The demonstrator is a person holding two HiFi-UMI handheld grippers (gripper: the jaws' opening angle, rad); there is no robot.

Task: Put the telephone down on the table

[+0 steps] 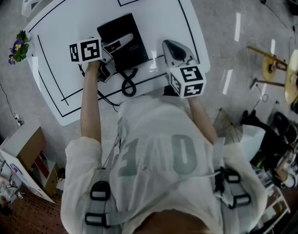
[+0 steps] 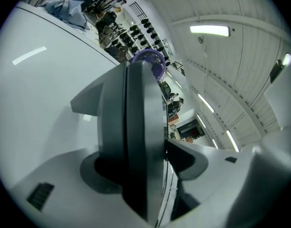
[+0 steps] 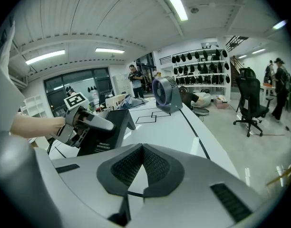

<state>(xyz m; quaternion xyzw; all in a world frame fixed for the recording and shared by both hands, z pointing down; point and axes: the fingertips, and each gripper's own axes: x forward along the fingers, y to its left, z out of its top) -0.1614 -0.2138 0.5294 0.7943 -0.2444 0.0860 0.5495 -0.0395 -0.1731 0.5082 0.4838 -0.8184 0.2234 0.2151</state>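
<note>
Handset [image 1: 124, 39] between opening jaws of left gripper [image 1: 111, 47], by black telephone base [image 1: 134, 53], right gripper [image 1: 170, 46] closed and empty

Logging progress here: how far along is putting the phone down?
Done: the base sits on the table. In hand: the handset is between the fingers of the left gripper, over the base, and they are opening. Whether it already rests there I cannot tell. Left: draw the left gripper clear. The right gripper is shut and empty.
</note>
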